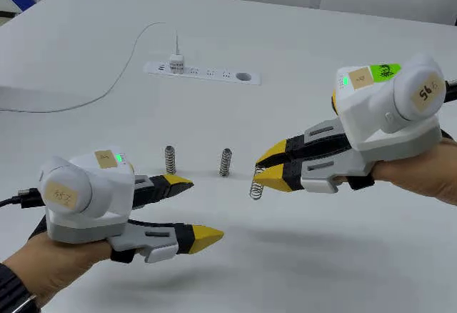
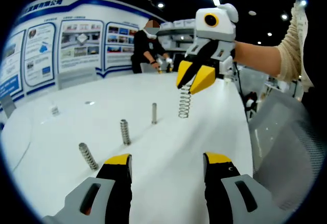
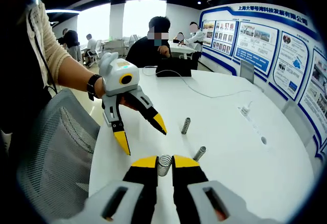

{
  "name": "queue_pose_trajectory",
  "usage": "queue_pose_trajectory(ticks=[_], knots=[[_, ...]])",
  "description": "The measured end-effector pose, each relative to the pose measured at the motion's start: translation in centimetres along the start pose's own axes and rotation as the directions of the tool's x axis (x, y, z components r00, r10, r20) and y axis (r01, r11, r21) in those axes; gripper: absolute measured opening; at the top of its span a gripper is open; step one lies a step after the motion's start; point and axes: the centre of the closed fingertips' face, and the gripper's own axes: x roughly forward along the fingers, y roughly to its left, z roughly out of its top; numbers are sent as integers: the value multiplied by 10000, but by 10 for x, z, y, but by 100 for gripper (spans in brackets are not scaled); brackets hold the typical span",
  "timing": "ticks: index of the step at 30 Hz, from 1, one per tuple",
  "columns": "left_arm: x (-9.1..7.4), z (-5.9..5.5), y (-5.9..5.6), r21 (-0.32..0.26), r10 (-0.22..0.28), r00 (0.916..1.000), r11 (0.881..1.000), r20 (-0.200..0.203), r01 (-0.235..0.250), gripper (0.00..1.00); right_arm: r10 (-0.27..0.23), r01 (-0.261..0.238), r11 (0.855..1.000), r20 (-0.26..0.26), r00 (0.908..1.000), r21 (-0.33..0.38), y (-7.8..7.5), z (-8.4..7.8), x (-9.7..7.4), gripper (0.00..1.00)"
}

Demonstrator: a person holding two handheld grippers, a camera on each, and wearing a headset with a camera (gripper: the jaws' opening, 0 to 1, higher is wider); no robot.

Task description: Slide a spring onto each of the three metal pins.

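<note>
Two springs stand upright on the white table, the left spring (image 1: 170, 159) and the middle spring (image 1: 226, 162). In the left gripper view they sit over pins (image 2: 88, 156) (image 2: 125, 132), and a bare metal pin (image 2: 154, 113) stands beyond them. My right gripper (image 1: 261, 169) is shut on a third spring (image 1: 255, 185), which hangs from its tips just above the table. That held spring (image 2: 185, 103) hovers a little right of the bare pin. My left gripper (image 1: 196, 209) is open and holds nothing, low at the front left. In the right gripper view the held spring (image 3: 164, 165) sits between the yellow tips.
A white power strip (image 1: 203, 72) with a plugged charger lies at the back, and its cable (image 1: 107, 84) runs off to the left. People sit at a far table (image 3: 168, 63). A mesh chair (image 3: 56, 147) stands by the table's edge.
</note>
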Motion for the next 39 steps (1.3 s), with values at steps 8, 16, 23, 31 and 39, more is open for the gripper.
queue_pose_trajectory(ticks=[8,16,23,31,39], knots=[[-9,-1,7,-173,391,9992,9991,83,-390,60,-393,392,9991,39,9992,166,-14,-2,-10,11],[-16,-3,12,-253,592,9982,9979,125,-589,63,-748,746,9967,38,9972,315,-27,-4,-19,11],[-21,-5,16,-319,752,9971,9967,128,-748,64,-1207,1203,9916,42,9927,467,-45,-6,-29,11],[-26,-7,20,-396,889,9960,9953,111,-884,64,-1637,1647,9851,-245,9862,485,-62,-13,-35,11],[-28,-8,21,-419,953,9954,9946,99,-949,63,-1914,1935,9792,-393,9807,610,-77,-18,-37,11]])
